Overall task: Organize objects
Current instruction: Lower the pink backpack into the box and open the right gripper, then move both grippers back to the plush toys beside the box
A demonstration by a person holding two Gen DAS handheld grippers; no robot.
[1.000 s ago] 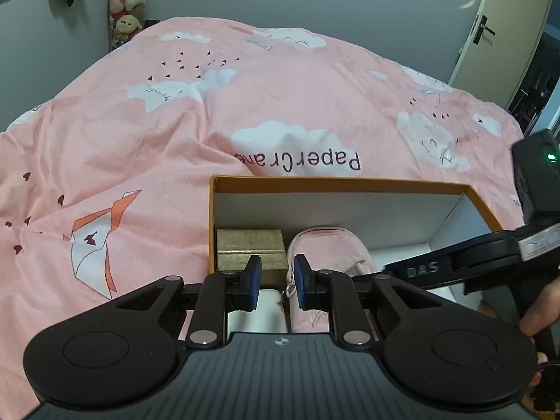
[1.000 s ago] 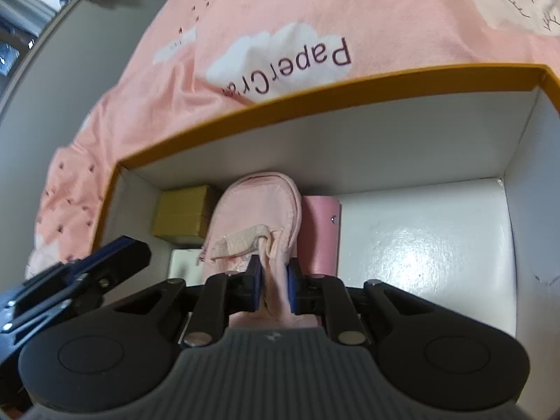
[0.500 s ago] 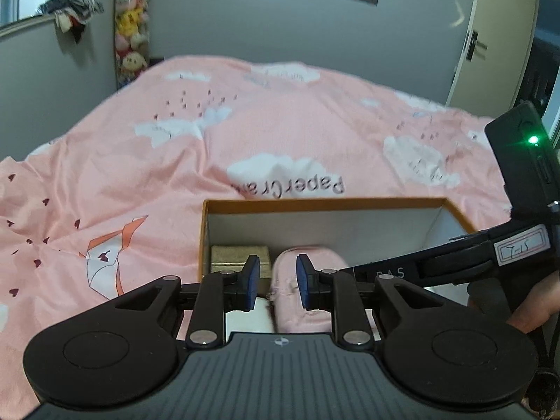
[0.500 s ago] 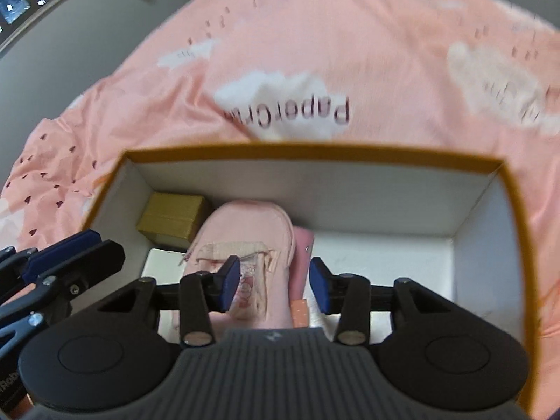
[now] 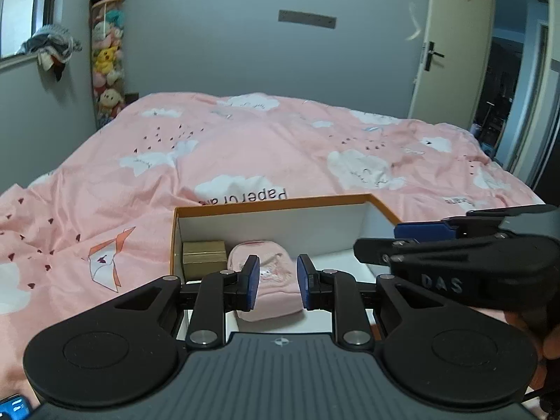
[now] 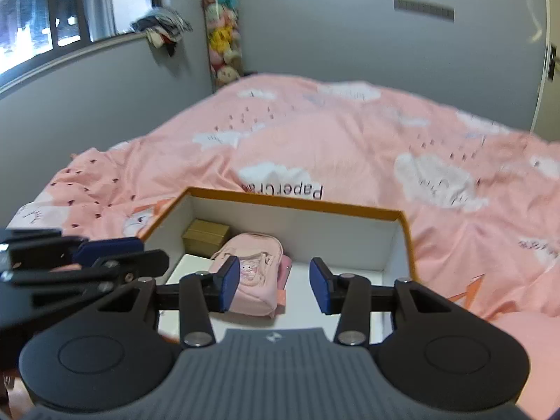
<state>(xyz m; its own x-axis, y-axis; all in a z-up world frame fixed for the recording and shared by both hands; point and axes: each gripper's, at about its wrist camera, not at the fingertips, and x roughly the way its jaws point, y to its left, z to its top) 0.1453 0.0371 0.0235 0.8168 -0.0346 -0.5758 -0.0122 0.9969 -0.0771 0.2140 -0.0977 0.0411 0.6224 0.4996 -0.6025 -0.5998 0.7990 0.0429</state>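
Right wrist view: the right gripper hangs half-open and empty, with the pink pouch just ahead, down in the orange box beside the gold box. The left gripper is narrow and empty too. Both crowd the box, so they could clash.

Left gripper: matte black plastic two-finger tool, blue rubber pads, silver pivot screws, two round black discs flanking a grey ribbed body with a small compass-like logo. Right gripper: same build, blue pads, silver screws; white "DAS" lettering shows on its side in the left wrist view.
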